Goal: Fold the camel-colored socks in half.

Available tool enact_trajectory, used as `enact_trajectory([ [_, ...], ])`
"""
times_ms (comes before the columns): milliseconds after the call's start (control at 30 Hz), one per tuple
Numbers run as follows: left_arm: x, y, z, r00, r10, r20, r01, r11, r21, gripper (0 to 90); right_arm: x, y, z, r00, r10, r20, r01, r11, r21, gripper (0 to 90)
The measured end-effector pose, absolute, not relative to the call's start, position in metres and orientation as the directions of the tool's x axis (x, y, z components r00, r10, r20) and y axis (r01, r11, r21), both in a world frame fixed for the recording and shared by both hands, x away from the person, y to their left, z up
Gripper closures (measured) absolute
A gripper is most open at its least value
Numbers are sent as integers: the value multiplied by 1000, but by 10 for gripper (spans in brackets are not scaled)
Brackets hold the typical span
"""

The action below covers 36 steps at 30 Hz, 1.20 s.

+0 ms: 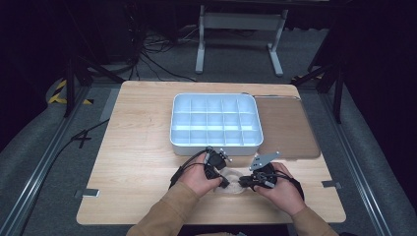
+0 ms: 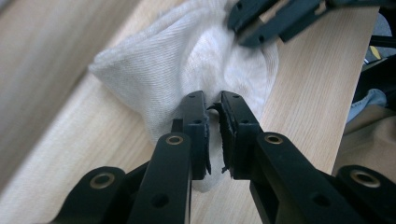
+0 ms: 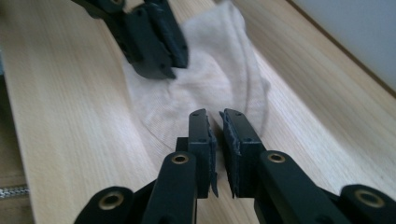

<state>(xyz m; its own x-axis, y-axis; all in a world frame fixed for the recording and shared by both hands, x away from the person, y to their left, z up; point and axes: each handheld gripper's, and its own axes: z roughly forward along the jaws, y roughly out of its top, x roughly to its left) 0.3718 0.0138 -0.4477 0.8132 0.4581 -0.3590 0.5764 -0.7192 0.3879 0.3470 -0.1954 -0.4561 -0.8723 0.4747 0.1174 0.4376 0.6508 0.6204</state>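
Resting on the near part of the table [image 1: 137, 147], a white cloth [image 1: 235, 182] lies crumpled between the person's two hands, just in front of the tray. The left tongs [image 2: 213, 100] sit over the near edge of that cloth with their jaws almost together; a narrow gap shows between the pads, and I cannot tell whether any fabric is pinched there. In the left gripper view the weave of the cloth bulges up just beyond the tips. The right tongs [image 3: 214, 114] come in from the opposite side, jaws likewise nearly closed with a slim gap between them, tips low over the cloth's edge; whether they pinch it cannot be told. Each gripper view shows the other tongs at the far side of the cloth, down on the fabric. Beyond the hands stands a white compartment tray [image 1: 216, 143], its many cells in rows. Just to the right of it lies a flat brown mat [image 1: 287, 130], touching the tray's side.
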Motion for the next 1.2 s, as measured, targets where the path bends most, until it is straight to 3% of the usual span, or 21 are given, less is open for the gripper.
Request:
enact_trajectory([
  [233,368,11,-447,807,446,-387,580,-722,377,811,353,-201,-460,-872,477,111,429,637,640,820],
  [400,367,17,-428,844,437,-311,534,-630,564,816,351,-198,-459,-884,460,84,403,659,635,835],
  [500,370,19,-424,843,468,-266,524,-597,608,839,350,-197,-459,-885,460,79,400,661,635,839],
  [733,379,15,-446,818,541,-196,554,-648,523,856,349,-197,-460,-883,463,73,397,656,642,841],
  [1200,379,28,-445,790,573,-217,598,-646,474,862,350,-200,-461,-884,461,78,397,652,646,851],
])
